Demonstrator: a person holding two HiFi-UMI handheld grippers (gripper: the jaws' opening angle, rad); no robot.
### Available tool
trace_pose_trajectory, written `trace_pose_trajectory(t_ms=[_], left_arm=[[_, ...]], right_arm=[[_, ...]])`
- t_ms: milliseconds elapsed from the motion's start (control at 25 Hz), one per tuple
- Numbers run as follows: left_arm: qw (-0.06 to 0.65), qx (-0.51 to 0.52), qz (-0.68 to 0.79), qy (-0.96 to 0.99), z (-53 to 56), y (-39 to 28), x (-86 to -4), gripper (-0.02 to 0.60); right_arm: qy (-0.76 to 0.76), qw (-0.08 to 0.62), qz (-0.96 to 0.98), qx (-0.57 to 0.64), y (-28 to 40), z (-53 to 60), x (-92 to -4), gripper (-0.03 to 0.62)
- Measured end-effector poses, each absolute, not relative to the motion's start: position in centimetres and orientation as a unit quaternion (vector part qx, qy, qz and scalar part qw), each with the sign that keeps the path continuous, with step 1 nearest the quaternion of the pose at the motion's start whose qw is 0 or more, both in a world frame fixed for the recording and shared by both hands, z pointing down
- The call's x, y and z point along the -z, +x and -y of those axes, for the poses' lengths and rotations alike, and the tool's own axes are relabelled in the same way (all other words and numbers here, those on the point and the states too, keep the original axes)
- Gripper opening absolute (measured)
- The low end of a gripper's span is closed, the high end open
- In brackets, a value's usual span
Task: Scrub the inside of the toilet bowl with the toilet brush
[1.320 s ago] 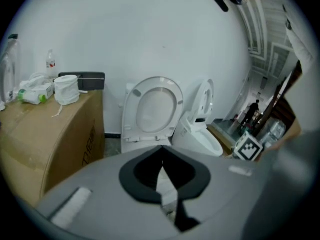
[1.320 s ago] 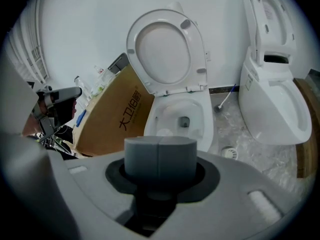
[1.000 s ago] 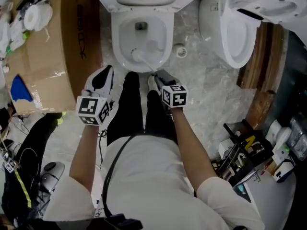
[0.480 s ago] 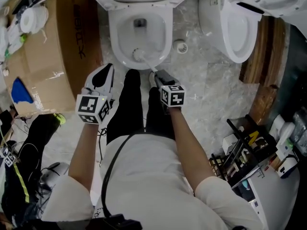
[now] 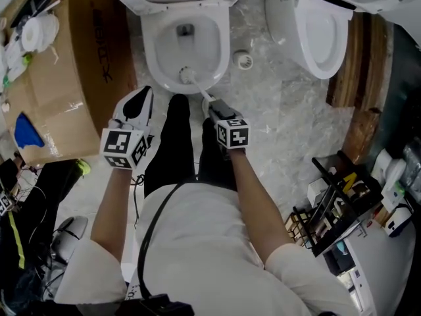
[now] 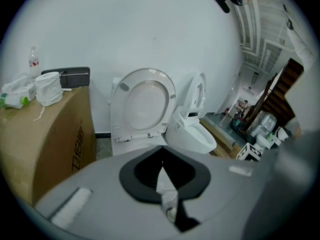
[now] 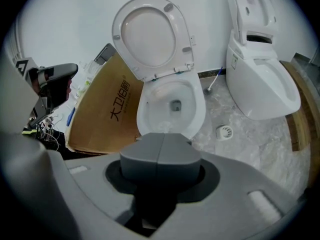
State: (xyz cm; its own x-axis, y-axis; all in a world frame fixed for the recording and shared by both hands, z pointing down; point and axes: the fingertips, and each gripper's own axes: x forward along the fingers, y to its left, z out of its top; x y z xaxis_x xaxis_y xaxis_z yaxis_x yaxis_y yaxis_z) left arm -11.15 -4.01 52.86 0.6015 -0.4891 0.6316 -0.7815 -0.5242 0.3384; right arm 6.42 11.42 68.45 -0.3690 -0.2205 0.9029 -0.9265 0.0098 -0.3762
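Observation:
The white toilet bowl (image 5: 212, 41) stands open at the top of the head view, its seat and lid (image 7: 152, 34) raised. The toilet brush (image 5: 189, 76) has its white head inside the bowl against the near wall. Its thin handle runs back to my right gripper (image 5: 216, 105), which is shut on it just outside the front rim. In the right gripper view the jaws meet over the bowl (image 7: 192, 101) and hide the handle. My left gripper (image 5: 145, 94) hangs left of the bowl, shut and holding nothing; it points at the raised seat (image 6: 144, 101).
A large cardboard box (image 5: 72, 71) stands against the toilet's left side with a paper roll (image 5: 36, 33) on it. A second white toilet (image 5: 322, 35) is at the right, with a floor drain (image 5: 243, 60) between them. A black rack of tools (image 5: 335, 206) sits lower right.
The head view has drifted, so the toilets sit a little higher and further left. The brush head stays at the near wall of the bowl. Both grippers have barely moved.

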Motion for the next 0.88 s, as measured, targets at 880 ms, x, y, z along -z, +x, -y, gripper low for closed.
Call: trace_pose_trajectory(t_ms=[880], left_arm=[[0.301,-0.238,0.344,0.857,4.3,-7.4,-52.7,-0.012]], right_arm=[[0.48,0.329,0.604,-0.545,10.5,-11.9,-67.8,0.147]])
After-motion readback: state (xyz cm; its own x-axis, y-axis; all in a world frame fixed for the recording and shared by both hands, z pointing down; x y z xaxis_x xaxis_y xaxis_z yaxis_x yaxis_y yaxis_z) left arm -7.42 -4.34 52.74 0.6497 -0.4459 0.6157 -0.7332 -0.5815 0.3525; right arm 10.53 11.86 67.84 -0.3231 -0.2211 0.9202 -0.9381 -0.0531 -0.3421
